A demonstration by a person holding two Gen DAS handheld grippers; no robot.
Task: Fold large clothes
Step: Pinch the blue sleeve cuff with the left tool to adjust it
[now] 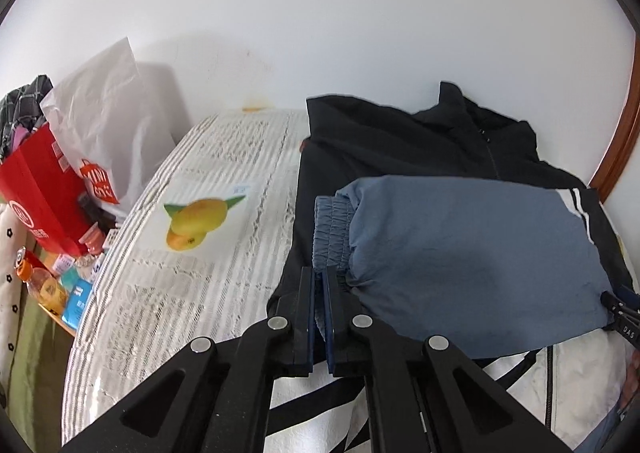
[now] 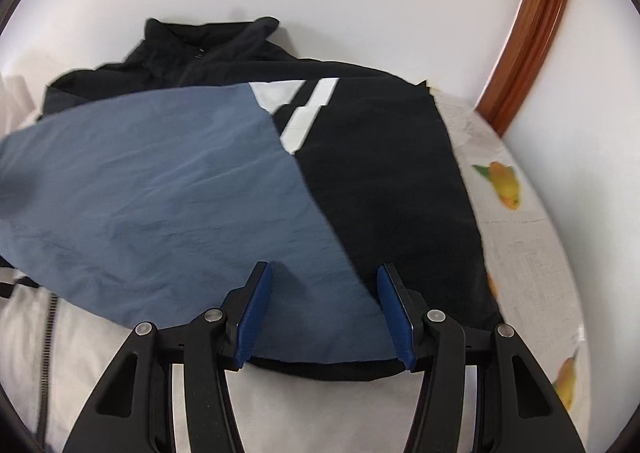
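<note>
A black, blue and white zip jacket (image 1: pixel 400 145) lies on the bed, collar toward the wall. Its blue sleeve (image 1: pixel 460 253) is folded across the black body. My left gripper (image 1: pixel 319 277) is shut on the sleeve's blue elastic cuff (image 1: pixel 332 229). In the right wrist view the blue sleeve (image 2: pixel 160 193) lies over the black panel (image 2: pixel 392 181) with white stripes (image 2: pixel 304 113). My right gripper (image 2: pixel 325 281) is open over the sleeve's near edge, holding nothing. Its tip also shows in the left wrist view (image 1: pixel 620 305).
The bed sheet (image 1: pixel 208 213) is striped with mango prints. A red bag (image 1: pixel 44 189), a white shopping bag (image 1: pixel 108 133) and bottles (image 1: pixel 40 281) crowd the bedside at left. A white wall is behind, a brown wooden frame (image 2: pixel 532 21) at right.
</note>
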